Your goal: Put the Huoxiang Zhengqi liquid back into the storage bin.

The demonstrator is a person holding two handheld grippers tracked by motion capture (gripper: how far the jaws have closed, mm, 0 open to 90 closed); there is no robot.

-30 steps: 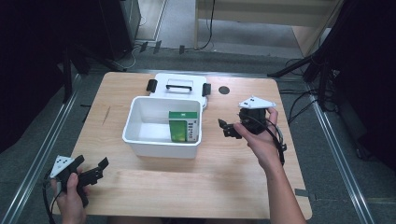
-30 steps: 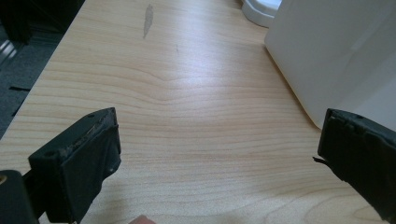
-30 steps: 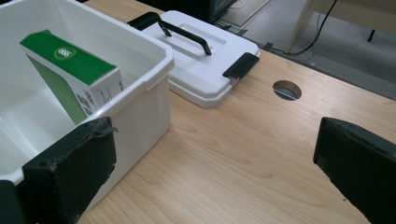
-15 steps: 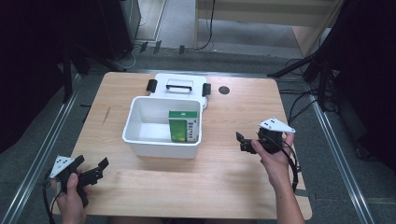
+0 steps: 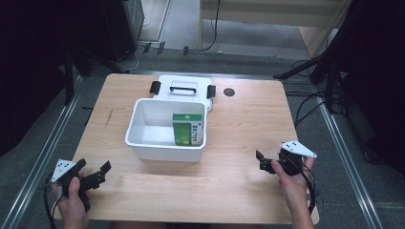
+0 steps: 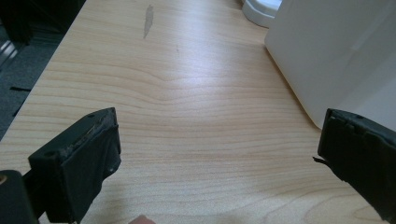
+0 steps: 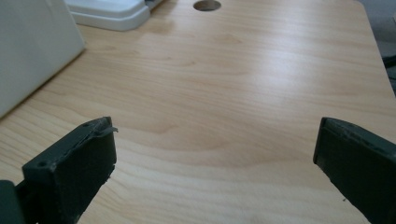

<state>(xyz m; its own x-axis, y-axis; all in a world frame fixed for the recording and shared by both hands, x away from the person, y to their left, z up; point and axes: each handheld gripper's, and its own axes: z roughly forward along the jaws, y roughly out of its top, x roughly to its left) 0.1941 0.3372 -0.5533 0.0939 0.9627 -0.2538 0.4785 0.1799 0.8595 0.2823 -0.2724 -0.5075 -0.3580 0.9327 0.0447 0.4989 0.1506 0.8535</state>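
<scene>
A white plastic bin [image 5: 165, 143] stands mid-table with a green carton [image 5: 187, 129] upright inside it, against its right wall. Behind the bin lies its white lid [image 5: 181, 88] with black latches. My left gripper [image 5: 99, 172] rests at the table's front left corner, open and empty; in the left gripper view its jaws stand wide apart over bare wood, the bin's wall [image 6: 336, 56] at the right. My right gripper [image 5: 262, 161] is low at the front right, open and empty, its jaws wide apart in the right gripper view, the bin [image 7: 32, 51] at the left.
A round cable hole [image 5: 229, 92] sits in the tabletop behind and right of the bin, also seen as a hole [image 7: 207, 5] in the right gripper view. A dark scuff [image 6: 148, 18] marks the wood at the left. Metal rails and cables run along both table sides.
My right gripper has drawn back from beside the bin toward the front right of the table and come down lower. The left gripper has stayed put.
</scene>
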